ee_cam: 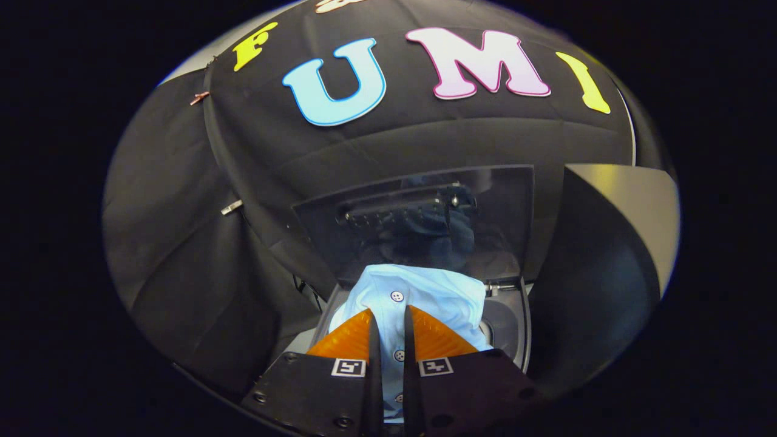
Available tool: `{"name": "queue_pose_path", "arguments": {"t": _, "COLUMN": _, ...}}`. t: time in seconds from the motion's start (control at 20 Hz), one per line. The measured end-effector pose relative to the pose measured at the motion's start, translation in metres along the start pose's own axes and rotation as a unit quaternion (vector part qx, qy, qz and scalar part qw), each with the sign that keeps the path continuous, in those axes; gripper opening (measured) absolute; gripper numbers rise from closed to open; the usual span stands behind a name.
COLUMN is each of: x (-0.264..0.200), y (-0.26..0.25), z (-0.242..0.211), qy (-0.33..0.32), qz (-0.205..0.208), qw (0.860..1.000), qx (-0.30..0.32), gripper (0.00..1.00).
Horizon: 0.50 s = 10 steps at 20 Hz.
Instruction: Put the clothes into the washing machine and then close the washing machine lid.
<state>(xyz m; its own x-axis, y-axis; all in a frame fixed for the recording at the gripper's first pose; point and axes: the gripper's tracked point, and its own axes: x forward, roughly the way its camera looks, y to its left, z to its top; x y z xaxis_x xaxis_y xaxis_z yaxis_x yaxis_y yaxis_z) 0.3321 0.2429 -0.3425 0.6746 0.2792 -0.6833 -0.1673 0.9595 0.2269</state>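
Your gripper (389, 315) is clamped on the pale blue buttoned cotton shirt (419, 294), both fingers pinching its button placket. The shirt hangs over the open top of the dark grey washing machine (516, 328). At twelve o'clock beyond the fingers, the machine's dark glass lid (419, 218) stands raised.

The washing machine (507, 331) carries the load; its top opening faces up, its dark glass lid (425, 224) stands raised behind; a light blue buttoned shirt (419, 294) lies over the opening, bunched; the gripper (388, 346) has both fingers pinched on the shirt's button strip.
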Motion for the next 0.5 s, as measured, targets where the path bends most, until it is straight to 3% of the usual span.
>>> {"name": "queue_pose_path", "arguments": {"t": 0.15, "x": 0.018, "y": -0.007, "z": -0.024, "qy": 0.018, "qz": -0.017, "qw": 1.0, "qx": -0.017, "gripper": 0.17}}
{"name": "queue_pose_path", "arguments": {"t": 0.25, "x": 0.021, "y": -0.012, "z": -0.035, "qy": 0.034, "qz": -0.033, "qw": 0.999, "qx": -0.019, "gripper": 0.24}}
{"name": "queue_pose_path", "arguments": {"t": 0.4, "x": 0.037, "y": -0.02, "z": -0.045, "qy": 0.028, "qz": -0.056, "qw": 0.998, "qx": -0.02, "gripper": 0.87}}
{"name": "queue_pose_path", "arguments": {"t": 0.5, "x": 0.038, "y": -0.017, "z": -0.045, "qy": 0.022, "qz": -0.059, "qw": 0.998, "qx": -0.031, "gripper": 0.85}}
